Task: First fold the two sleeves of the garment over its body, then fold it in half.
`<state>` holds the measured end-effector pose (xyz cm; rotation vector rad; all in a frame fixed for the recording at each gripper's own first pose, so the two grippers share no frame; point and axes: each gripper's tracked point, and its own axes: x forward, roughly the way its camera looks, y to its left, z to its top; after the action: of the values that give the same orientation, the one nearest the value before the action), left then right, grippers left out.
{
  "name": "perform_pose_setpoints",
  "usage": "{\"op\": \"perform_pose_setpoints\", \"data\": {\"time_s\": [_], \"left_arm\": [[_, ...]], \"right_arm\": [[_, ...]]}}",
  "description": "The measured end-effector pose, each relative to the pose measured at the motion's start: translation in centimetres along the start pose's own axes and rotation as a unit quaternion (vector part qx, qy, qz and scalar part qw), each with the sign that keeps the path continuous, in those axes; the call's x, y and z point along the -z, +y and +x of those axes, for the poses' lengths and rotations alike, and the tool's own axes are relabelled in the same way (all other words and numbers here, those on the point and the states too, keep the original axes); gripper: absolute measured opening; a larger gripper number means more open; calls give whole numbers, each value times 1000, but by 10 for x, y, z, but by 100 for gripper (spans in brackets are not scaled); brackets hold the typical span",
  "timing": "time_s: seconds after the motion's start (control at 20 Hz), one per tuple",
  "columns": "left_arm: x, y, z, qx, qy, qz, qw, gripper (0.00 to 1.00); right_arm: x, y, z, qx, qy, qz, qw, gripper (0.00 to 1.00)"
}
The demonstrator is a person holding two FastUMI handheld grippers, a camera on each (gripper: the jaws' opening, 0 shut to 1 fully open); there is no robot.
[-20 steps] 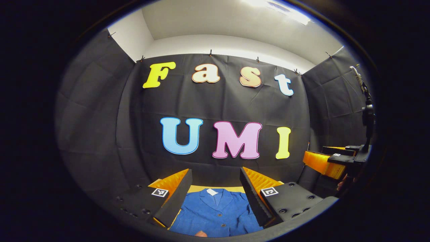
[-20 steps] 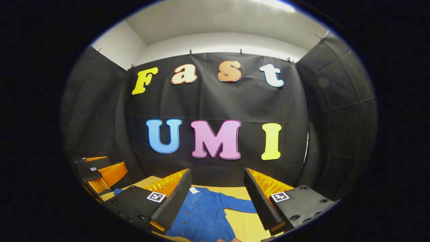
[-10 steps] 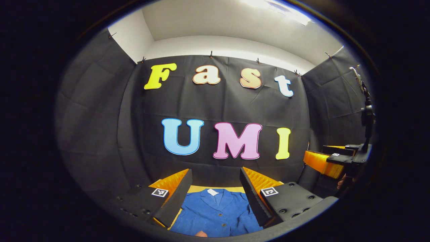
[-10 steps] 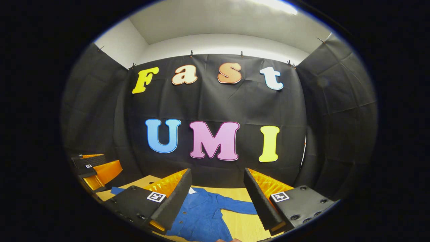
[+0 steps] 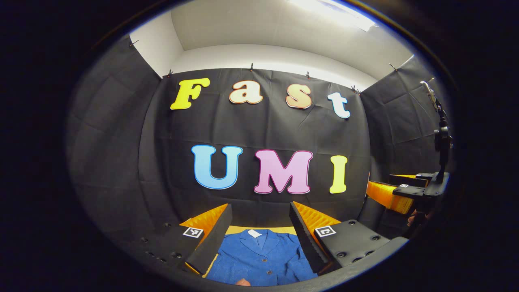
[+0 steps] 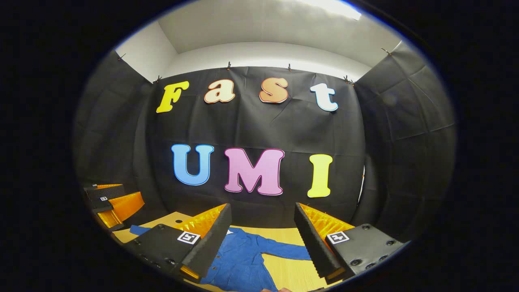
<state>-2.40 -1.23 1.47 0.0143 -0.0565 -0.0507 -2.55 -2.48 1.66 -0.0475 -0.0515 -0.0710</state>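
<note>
Garment (image 5: 261, 259) is seen spread flat on the worktop (image 6: 292, 271), collar far, below both unclenched, empty claws, left claw (image 5: 259, 237) over its body, right claw (image 6: 263, 239) nearer the outstretched right sleeve (image 6: 284, 251).

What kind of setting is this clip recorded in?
Most likely a small recording booth, not a home: black cloth walls clipped up on all sides, a bare wooden table with one blue jacket laid flat on it.
</note>
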Motion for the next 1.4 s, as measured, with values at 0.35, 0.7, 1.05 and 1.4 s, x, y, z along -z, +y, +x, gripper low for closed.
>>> {"op": "perform_pose_setpoints", "data": {"time_s": [0.35,0.7,1.05,1.4], "left_arm": [[2,1,4,6,1,-4,1000,81],[8,11,8,4,4,-8,1000,81],[18,20,15,5,15,-14,1000,82],[22,20,29,24,14,-19,999,82]], "right_arm": [[3,-24,4,35,-1,-11,999,97],[13,-30,11,37,6,-23,999,92],[13,-56,19,42,3,-39,998,92],[36,-90,27,77,44,-6,996,97]]}}
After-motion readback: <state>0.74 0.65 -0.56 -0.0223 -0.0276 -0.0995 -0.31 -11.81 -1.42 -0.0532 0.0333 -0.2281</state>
